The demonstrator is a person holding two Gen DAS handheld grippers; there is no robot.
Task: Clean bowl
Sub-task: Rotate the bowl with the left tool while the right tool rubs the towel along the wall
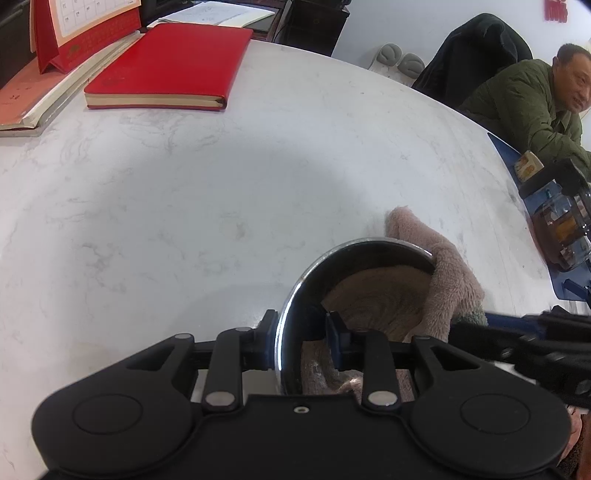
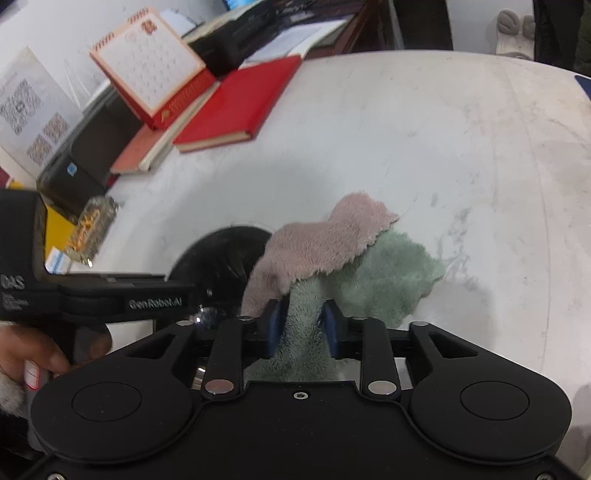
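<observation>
The steel bowl [image 1: 354, 288] sits low and centre-right in the left wrist view, tipped on its side over the white marble table [image 1: 221, 184] so that its shiny rim faces the camera and its dark inside shows. The left gripper [image 1: 301, 341] is closed on the bowl's rim, one blue pad outside the wall and the other inside it. A fluffy cloth [image 1: 439, 273], pink on one face and green on the other, is pushed into the bowl and spills over its right edge; its brown reflection fills the polished inside. In the right wrist view the right gripper [image 2: 303, 325] is clamped tight on a bunched green part of the cloth [image 2: 332, 258], with the pink flap folded over toward the bowl [image 2: 221, 258], which appears there as a dark round shape just left of the cloth. The body of the left gripper [image 2: 110, 299] crosses that view from the left, held by a hand [image 2: 33, 354] at the lower left edge. Farther off on the table lie a red notebook [image 1: 166, 62], with more books and a red desk calendar [image 1: 74, 29] beside it. At the right edge of the left wrist view a glass teapot [image 1: 561, 221] stands on a blue tray [image 1: 565, 288], and a person in a green jacket [image 1: 528, 99] sits behind the table.
</observation>
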